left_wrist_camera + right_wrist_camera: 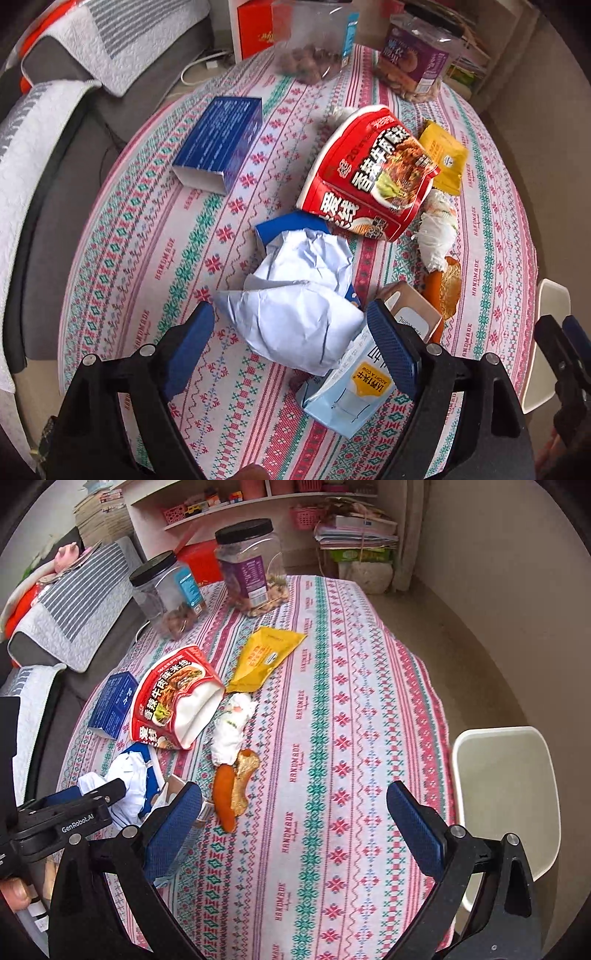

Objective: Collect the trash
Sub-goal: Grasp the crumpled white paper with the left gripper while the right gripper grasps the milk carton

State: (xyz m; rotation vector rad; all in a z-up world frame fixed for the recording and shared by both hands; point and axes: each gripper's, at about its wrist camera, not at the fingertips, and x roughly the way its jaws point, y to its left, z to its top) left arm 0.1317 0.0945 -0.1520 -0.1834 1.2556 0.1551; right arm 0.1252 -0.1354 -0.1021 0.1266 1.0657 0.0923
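My left tongs (290, 328) stand apart, straddling the crumpled white paper (295, 317), pads not yet touching it. My right tongs (295, 812) hang apart over bare worktop (332, 701), beside the orange peel (225, 801). From the paper, the red noodle bag (369, 173) lies just beyond, the milk carton (351, 387) nearer. I'd lower further, centre the wad, then close slowly so it doesn't squirt out.

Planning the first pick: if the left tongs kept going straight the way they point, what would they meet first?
Most likely the crumpled white paper ball, which sits between the open left tongs. The red noodle packet lies further along; depth is uncertain.
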